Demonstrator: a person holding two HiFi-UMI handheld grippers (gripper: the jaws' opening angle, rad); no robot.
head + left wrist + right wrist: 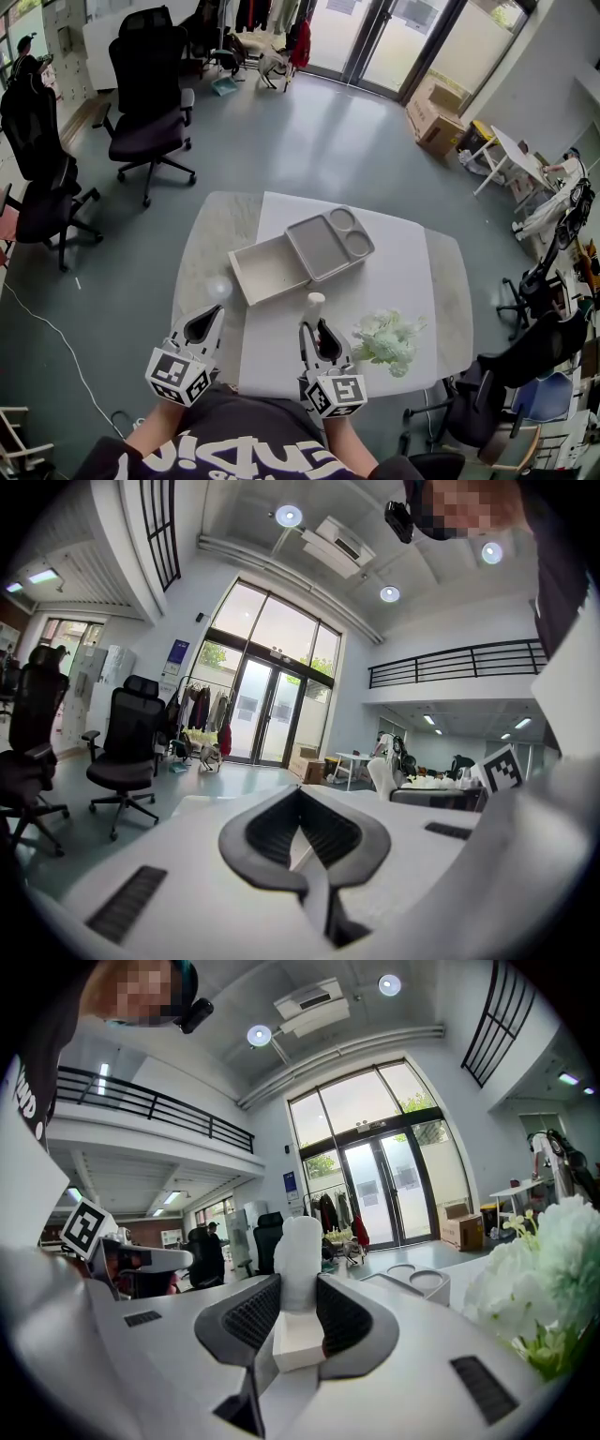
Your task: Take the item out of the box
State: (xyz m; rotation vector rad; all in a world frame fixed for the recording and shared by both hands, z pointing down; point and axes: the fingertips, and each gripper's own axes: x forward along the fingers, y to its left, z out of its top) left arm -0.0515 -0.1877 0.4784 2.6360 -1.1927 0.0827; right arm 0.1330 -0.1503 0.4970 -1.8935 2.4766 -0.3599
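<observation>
Centrally, a pale rounded desk (199, 246) carries a white sheet (398, 272), seen from above by a seated person who holds a gripper in each hand. The right gripper (315, 324) is closed on a small white object with a rounded top and a square base (315, 302). Its ribbed dark pads press on both sides of the object, which stands upright between them. The object is outside the box, over the sheet, between the box and the person.

The shallow white open box (240, 273) lies farther back on the desk. A grey tray-shaped lid with two round recesses (319, 246) rests against the box's right edge. A bunch of white artificial flowers with green leaves (387, 339) lies on the sheet just to the right of the right gripper.

The left gripper (216, 313) sits at the near left edge of the desk, its jaws brought together at the tips with nothing between them. A small pale round thing (218, 288), too blurred to identify, lies just beyond it. Black office chairs (145, 94) stand on the grey floor behind the desk.
</observation>
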